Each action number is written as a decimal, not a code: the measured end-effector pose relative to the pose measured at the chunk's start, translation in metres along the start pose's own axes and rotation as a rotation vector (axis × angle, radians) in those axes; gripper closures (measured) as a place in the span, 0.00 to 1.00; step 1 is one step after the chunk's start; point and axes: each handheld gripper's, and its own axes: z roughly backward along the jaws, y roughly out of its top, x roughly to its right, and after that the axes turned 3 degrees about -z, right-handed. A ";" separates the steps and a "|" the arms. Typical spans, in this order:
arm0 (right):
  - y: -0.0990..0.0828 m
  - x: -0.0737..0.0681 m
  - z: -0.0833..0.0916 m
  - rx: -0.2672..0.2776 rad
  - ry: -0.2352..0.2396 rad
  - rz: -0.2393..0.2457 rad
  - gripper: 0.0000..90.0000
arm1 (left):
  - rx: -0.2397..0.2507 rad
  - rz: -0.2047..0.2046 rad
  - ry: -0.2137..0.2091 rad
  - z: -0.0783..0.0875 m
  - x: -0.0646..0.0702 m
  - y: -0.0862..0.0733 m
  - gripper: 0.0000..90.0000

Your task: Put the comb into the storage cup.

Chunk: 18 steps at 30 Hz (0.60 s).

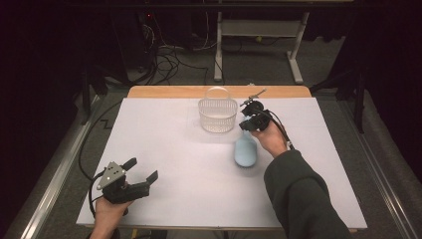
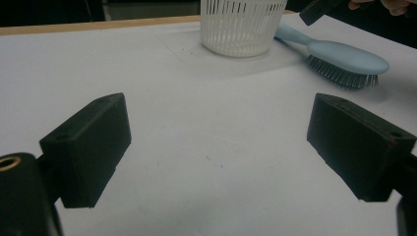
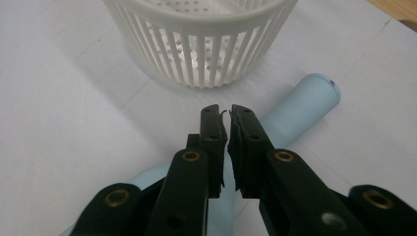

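Right gripper (image 3: 226,115) was nearly shut, empty, over the hairbrush (image 3: 295,113) handle just beside the basket (image 3: 201,44); left gripper (image 1: 142,174) wide open, empty, near table (image 1: 164,209) front edge.

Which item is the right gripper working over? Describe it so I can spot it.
On the white table cover find the white slatted basket near the far edge. Lying just beside it, under the right gripper, is a hairbrush: the only pale blue item, bristles facing down.

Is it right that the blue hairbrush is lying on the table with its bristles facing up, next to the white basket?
Not quite. The blue hairbrush lies on the table next to the white basket, but its bristles face down onto the table, with the smooth back on top. The left gripper view shows this from the side.
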 end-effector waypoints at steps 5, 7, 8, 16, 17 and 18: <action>0.003 0.000 -0.009 -0.018 -0.018 -0.010 0.97 | -0.001 0.000 -0.001 0.000 0.000 0.000 0.10; 0.004 0.000 -0.012 -0.026 -0.022 -0.011 0.98 | -0.001 0.000 -0.002 0.000 0.000 0.000 0.10; 0.004 0.000 -0.013 -0.028 -0.026 -0.010 0.99 | -0.001 0.000 -0.002 0.000 0.000 0.000 0.10; 0.006 0.001 -0.020 -0.052 -0.038 -0.012 1.00 | -0.001 0.000 -0.005 -0.001 0.000 0.000 0.10; 0.006 0.002 -0.022 -0.062 -0.042 -0.010 1.00 | -0.001 0.000 -0.005 -0.001 0.000 0.000 0.10; 0.006 0.002 -0.023 -0.068 -0.046 -0.008 1.00 | -0.001 0.001 -0.005 -0.001 0.000 0.000 0.10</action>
